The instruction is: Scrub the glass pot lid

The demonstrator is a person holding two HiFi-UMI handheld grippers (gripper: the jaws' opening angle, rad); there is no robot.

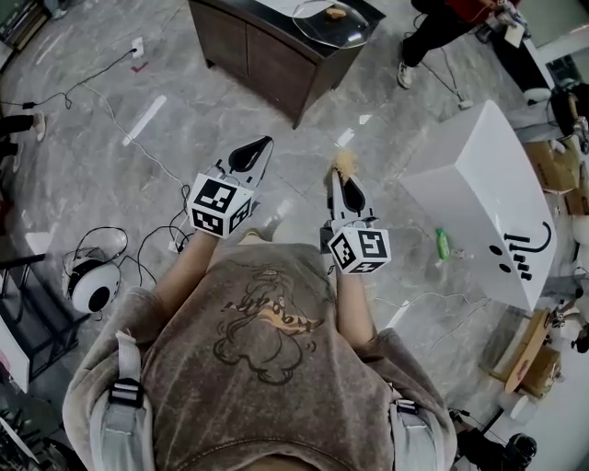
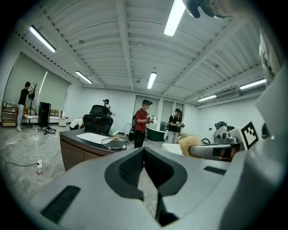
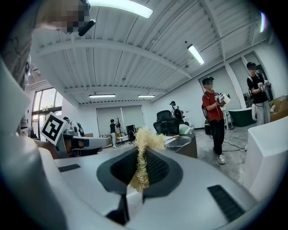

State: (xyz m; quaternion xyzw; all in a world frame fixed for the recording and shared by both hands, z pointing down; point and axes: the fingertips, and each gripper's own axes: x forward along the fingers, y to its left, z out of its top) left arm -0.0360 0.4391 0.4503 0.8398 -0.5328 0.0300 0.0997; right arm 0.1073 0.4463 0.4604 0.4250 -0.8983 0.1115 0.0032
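Observation:
The glass pot lid (image 1: 331, 23) lies on a dark counter (image 1: 267, 51) well ahead of me, at the top of the head view. It also shows small in the left gripper view as the lid (image 2: 114, 141) and in the right gripper view as the lid (image 3: 177, 143). My left gripper (image 1: 265, 143) is shut with nothing between its jaws, which meet in a closed line in its own view (image 2: 144, 151). My right gripper (image 1: 342, 177) is shut on a yellowish fibrous scrubber (image 3: 143, 157), whose tuft (image 1: 344, 163) sticks out past the tips. Both grippers are held near level in front of my chest, far from the lid.
A white block-shaped table (image 1: 488, 184) stands to the right, with a green bottle (image 1: 443, 244) on the floor beside it. A headset (image 1: 95, 281) and cables (image 1: 110, 120) lie on the floor at left. Several people stand around the counter (image 2: 143, 121).

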